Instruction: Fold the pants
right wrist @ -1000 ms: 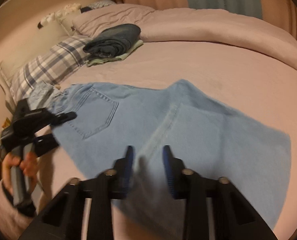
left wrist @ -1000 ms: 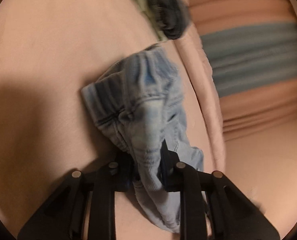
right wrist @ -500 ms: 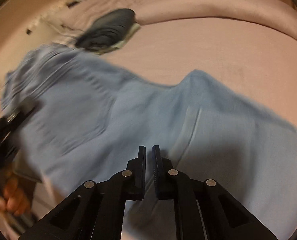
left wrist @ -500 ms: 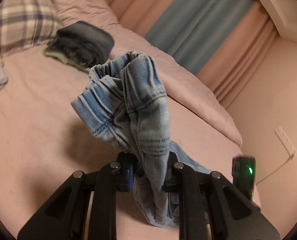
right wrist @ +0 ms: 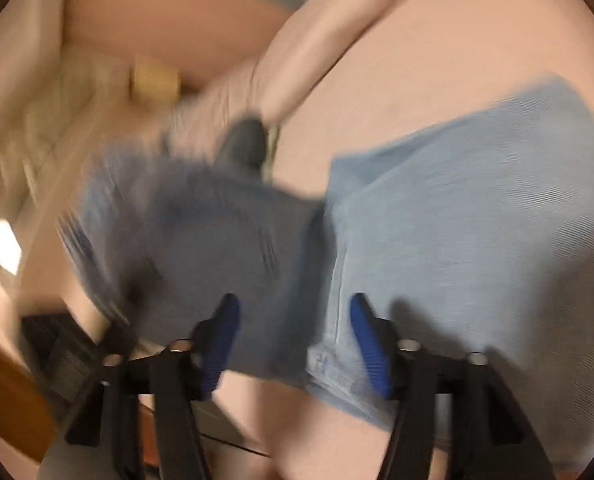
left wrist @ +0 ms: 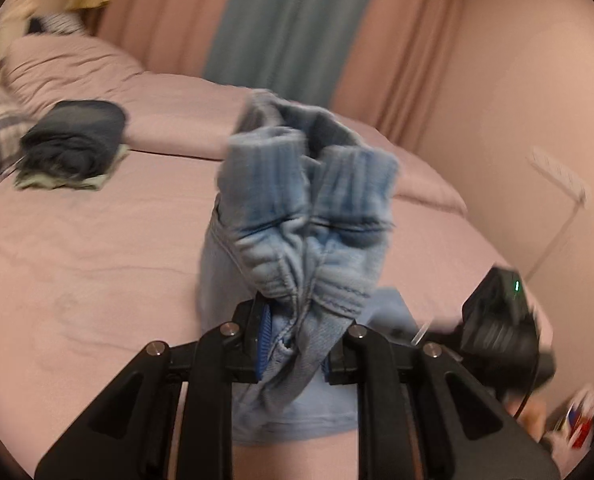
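Pants (left wrist: 305,216) over pink bed (left wrist: 77,264), curtains (left wrist: 281,28) behind.

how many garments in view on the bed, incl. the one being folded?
3: light blue jeans, waistband clamped in the left gripper; dark folded garment stacked on a pale green one at the bed's far left. More may be hidden.

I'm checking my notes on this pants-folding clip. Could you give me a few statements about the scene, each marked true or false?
1. The left claw is shut on the jeans' bunched waistband. True.
2. The right claw is clamped shut. False: its jaws stand apart and have just been opening, with denim between them.
3. A folded dark garment lies on the bed. True.
4. The jeans are dark navy. False: they are light blue.
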Demonstrator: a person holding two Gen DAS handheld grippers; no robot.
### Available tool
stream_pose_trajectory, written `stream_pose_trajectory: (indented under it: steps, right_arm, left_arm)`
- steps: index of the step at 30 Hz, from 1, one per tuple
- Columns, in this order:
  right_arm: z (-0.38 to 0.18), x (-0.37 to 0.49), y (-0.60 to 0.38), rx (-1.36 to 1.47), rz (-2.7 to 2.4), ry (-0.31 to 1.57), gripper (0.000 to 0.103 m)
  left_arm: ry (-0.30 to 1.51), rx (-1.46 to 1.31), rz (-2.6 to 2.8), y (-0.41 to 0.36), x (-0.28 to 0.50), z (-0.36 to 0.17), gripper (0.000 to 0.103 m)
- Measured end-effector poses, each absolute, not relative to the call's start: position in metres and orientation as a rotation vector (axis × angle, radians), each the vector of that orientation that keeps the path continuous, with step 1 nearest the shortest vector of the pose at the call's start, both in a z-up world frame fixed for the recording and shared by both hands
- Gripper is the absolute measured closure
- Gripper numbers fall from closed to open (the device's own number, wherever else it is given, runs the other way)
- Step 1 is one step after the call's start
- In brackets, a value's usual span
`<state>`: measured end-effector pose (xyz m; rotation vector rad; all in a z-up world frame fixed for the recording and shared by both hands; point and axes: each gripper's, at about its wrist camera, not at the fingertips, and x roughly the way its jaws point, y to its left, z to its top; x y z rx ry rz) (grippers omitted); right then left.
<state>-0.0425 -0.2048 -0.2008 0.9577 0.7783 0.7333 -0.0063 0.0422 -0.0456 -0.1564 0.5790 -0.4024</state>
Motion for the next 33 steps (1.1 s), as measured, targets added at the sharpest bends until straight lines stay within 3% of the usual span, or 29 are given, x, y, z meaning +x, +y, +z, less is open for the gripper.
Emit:
stream_pose_trajectory:
  steps: [2,6,11,12,13,15,21,24,26,33]
  right_arm:
    - [-0.223,-0.046,-0.243,1.195,0.750,0.747,0.033]
    - [-0.261,-0.060,-0.285,1.543,0.803,0.657,0.032]
    - [-0.255,-0.058,-0.282,1.482,0.771,0.728,0.032]
    - [-0.252,-0.059,-0.280,1.461,0.761,0.737,0.032]
    - [-0.249,-0.058,-0.279,1.434,0.749,0.755,0.032]
    - [-0.244,-0.054,-0.280,1.388,0.722,0.795,0.032]
    - [-0.219,-0.024,-0.250,1.139,0.611,0.916,0.032]
    - [-0.208,-0.023,-0.245,1.003,0.573,0.920,0.050]
    - [-0.200,-0.022,-0.248,0.926,0.563,0.896,0.068]
    - [-0.177,-0.041,-0.283,0.826,0.530,0.764,0.072]
  left_arm:
    - [0.608,-0.092,-0.433,0.024,-0.001,-0.054,0.083]
    - [0.738,0.076,-0.477,-0.022,0.007,-0.090,0.075]
    - [0.809,0.262,-0.452,-0.043,0.011,-0.119,0.066]
    - [0.802,0.290,-0.445,-0.043,0.010,-0.119,0.055]
    - [0.806,0.319,-0.426,-0.041,0.009,-0.119,0.032]
    - [0.810,0.352,-0.394,-0.033,0.008,-0.121,0.005]
    - [0.814,0.201,-0.431,0.011,-0.004,-0.111,0.003]
    - [0.796,-0.015,-0.446,0.050,-0.002,-0.099,0.003]
    - [0.800,-0.129,-0.423,0.067,0.005,-0.098,0.003]
    - [0.804,-0.245,-0.359,0.093,0.019,-0.098,0.003]
